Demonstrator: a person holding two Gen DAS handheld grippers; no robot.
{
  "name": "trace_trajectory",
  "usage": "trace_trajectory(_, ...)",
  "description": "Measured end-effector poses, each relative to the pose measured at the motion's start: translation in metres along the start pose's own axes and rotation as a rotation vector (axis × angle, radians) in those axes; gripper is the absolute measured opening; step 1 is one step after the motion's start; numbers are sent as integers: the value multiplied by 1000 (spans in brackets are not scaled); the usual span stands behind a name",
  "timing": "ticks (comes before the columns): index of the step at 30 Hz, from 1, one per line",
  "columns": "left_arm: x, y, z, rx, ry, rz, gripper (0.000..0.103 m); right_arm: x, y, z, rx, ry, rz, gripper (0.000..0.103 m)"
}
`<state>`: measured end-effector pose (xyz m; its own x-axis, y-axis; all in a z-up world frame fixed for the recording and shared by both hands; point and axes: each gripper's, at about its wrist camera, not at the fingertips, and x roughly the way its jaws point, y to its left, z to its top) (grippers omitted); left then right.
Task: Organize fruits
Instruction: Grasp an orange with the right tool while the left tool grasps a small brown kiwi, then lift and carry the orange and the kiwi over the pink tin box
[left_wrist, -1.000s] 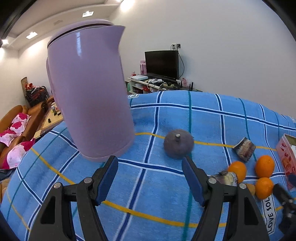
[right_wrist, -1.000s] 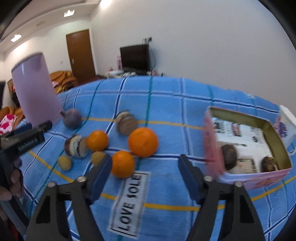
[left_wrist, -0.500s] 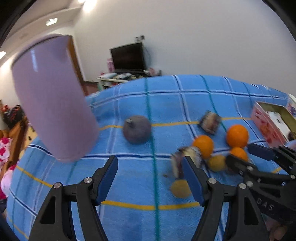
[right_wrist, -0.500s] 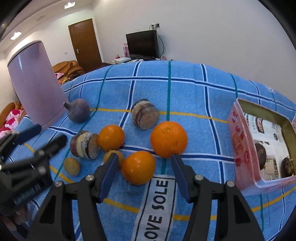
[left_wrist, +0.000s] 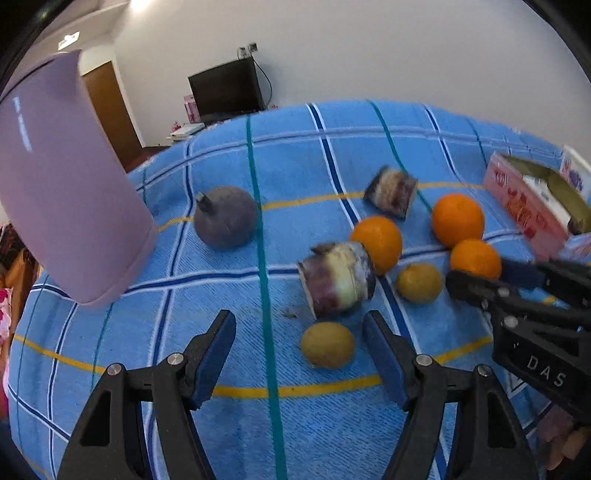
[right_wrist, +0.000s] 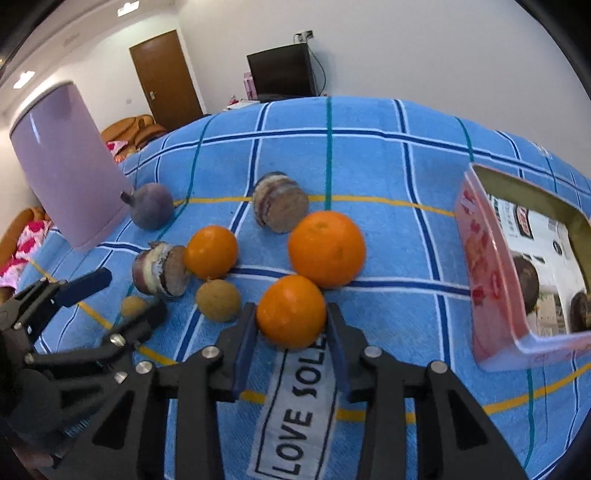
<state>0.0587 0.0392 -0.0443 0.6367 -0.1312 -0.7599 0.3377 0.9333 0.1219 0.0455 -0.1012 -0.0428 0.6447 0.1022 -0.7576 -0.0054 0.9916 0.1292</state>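
So the right gripper (right_wrist: 291, 325) has its two fingers pressed against either side of the nearest orange (right_wrist: 291, 312), which sits right on the blue checked blanket (right_wrist: 369, 155) at the top edge of the "LOVE SOLE" label (right_wrist: 291, 410). The key relation: the pink box (right_wrist: 491, 280) lies off to the gripper's right, open side up, with a couple of dark fruits already in it, so the carry looks like a lift and a swing to the right, clearing the box's near wall. The orange is round, so no long axis to worry about (grip direction shouldn't matter much). It's touching or nearly touching the bigger orange (right_wrist: 327, 247) behind it, which might get nudged on the lift. The left gripper (left_wrist: 299, 350) is spread wide and holds nothing, hovering low with a small yellow-brown fruit (left_wrist: 327, 344) between its fingers but closer to the right one. A cut purple fruit piece (left_wrist: 338, 278) lies just beyond that. Compared with half a second ago, the right gripper's fingers were wider with the orange loose between them, and now they've closed onto it; the left one has swung toward the fruit cluster, with the lilac kettle (left_wrist: 62, 184) further out to its left.
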Motion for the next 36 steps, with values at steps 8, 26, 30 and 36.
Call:
trace_trajectory(8,4,5,1,-41,14,-30,73,1,2,-1,-30,-1,14,39)
trace_trajectory(26,-46,30,4,-162,-242,-443,29,-45,3,-11,-49,-204,35,39)
trace_trajectory(30,-63,32,3,-168,-354,-442,29,-67,9,-12,-89,-323,-1,39)
trace_trajectory(36,-66,23,7,-144,-436,-339,29,-79,7,-8,-103,-400,-14,39)
